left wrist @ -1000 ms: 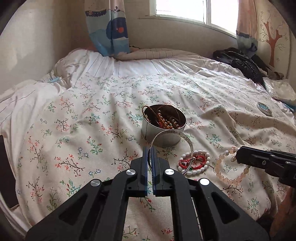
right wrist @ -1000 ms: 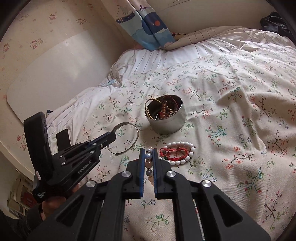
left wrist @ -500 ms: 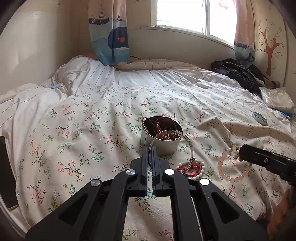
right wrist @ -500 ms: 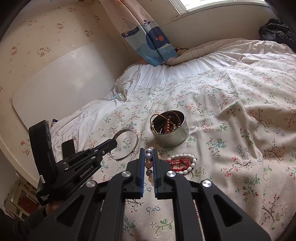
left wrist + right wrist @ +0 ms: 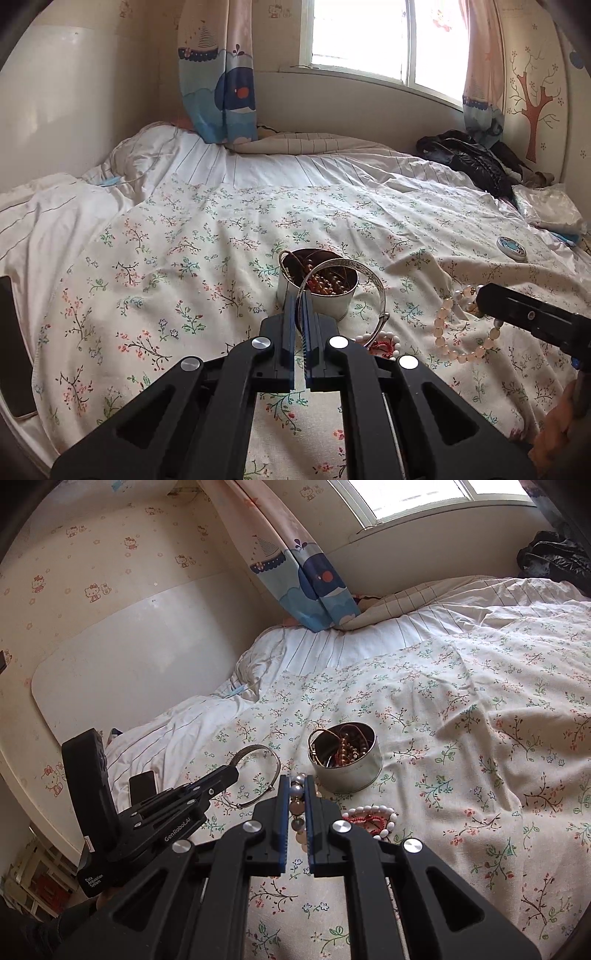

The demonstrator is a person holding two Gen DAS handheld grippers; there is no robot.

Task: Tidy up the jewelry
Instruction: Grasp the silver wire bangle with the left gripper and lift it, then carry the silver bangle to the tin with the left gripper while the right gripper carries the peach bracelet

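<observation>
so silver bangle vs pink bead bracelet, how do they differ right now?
The silver bangle is one rigid metal hoop, pinched by the left gripper. The pink bead bracelet is a limp strand of round beads, drooping from the right gripper. Both are lifted near the tin.

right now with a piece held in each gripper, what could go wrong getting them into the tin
1. The left gripper pinches the silver bangle by its thin edge; it could twist free.
2. The pink bead bracelet hangs loose from the right gripper and may catch the rim of the tin.
3. The tin already holds jewelry and sits on a soft quilt, so a nudge might tip it.
</observation>
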